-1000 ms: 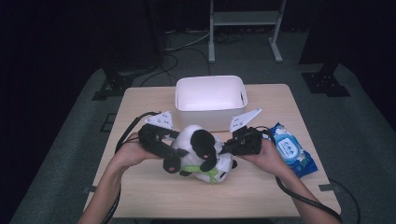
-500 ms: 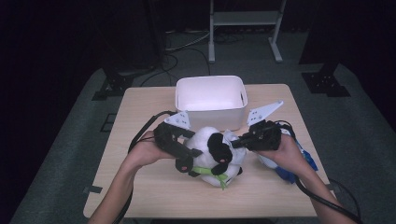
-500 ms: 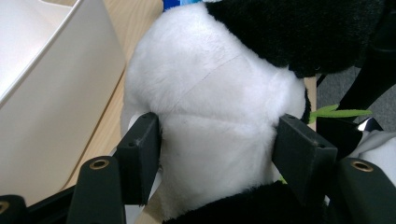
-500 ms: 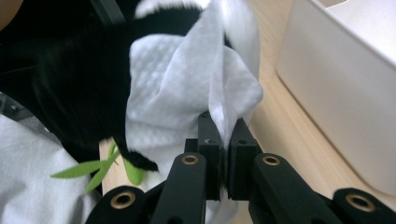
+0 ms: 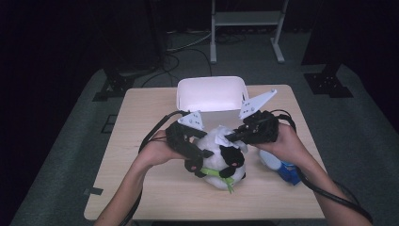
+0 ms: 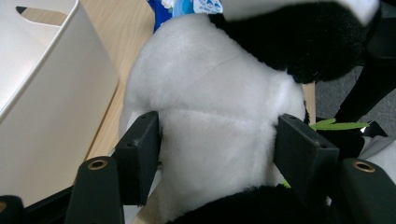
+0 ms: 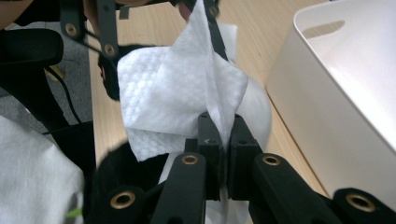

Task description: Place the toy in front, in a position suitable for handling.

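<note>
**Desk:** What have you got on the table right now?

**Operator:** At the near middle of the table, I have a stuffed panda (image 5: 220,162), white with black ears and a green ribbon. My left gripper (image 5: 195,157) clamps its body, the 2 jaws pressed into the white plush from either side, as the left gripper view shows on the panda (image 6: 215,121). My right gripper (image 5: 233,136) comes in from the right with its jaws closed tight on a folded white wipe (image 7: 187,98), which drapes against the top of the toy.

**Desk:** And around it?

**Operator:** A white bin (image 5: 211,94) stands at the far edge, just behind the panda. A blue pack of wipes (image 5: 284,168) lies on the right, partly under my right forearm.

**Desk:** What worries you from here?

**Operator:** 3 things, by my reckoning. The wipe is pinched only along 1 fold, so a hard rub across the plush could drag it out of the jaws or tear it. The left hold is on soft stuffing, which gives, so pressure from the right could roll the toy loose. The 2 grippers also work very near each other, and a careless stroke could knock one against the other.
</note>
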